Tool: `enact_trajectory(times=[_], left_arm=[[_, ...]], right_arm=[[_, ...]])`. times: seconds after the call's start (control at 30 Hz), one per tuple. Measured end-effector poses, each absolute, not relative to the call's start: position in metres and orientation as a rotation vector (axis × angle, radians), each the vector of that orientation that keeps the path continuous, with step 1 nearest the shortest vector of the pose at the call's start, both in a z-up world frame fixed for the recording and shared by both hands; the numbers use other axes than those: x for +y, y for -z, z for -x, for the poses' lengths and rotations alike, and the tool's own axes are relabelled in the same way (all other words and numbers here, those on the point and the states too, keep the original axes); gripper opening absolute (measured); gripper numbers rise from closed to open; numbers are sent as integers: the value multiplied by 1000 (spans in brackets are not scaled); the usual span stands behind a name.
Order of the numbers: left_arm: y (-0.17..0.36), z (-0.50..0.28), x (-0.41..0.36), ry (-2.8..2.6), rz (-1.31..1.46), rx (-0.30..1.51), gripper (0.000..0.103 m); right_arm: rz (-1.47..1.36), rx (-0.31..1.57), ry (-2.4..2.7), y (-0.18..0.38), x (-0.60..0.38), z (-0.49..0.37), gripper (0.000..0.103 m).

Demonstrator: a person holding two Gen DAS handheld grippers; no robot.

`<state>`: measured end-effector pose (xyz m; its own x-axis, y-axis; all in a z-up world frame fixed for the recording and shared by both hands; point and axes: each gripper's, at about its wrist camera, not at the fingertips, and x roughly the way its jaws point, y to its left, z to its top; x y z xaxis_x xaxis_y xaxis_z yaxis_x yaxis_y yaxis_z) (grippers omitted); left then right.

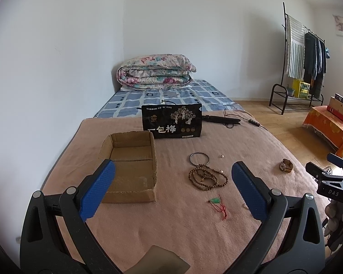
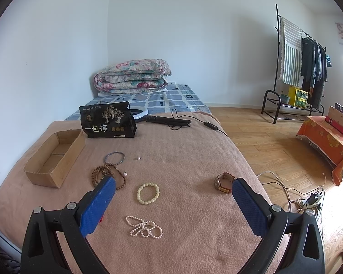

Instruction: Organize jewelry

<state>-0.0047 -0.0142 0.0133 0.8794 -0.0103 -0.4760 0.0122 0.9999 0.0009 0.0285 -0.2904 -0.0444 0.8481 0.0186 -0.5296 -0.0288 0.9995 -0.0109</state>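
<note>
Both grippers wide, empty: left gripper [image 1: 172, 189], right gripper [image 2: 173, 205]. Jewelry scattered on bed [image 2: 194, 239]; cardboard box [image 1: 131, 169] empty. Best: lower right gripper squarely over cream bracelet [image 2: 148, 193], pinch beads, not blanket.

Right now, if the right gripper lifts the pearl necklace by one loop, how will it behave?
The pearl necklace lies in loose overlapping loops, so it probably hangs limp and uncoils. Its small round beads look smooth and may slip between the open right gripper pads. It seems light.
</note>
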Motion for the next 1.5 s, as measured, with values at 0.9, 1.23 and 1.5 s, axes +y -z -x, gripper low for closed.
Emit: enact_trajectory(times=[0.9,1.23,1.5], left_arm=[[42,-65,-1,69,-18,718,103],[68,-91,-11,156,36,834,88],[101,-139,-37,232,82,958,80]], right_arm=[[-28,623,23,59,-312,-74,103],[-87,691,-54,61,-304,-85,103],[-33,814,-157,87,-287,-101,100]])
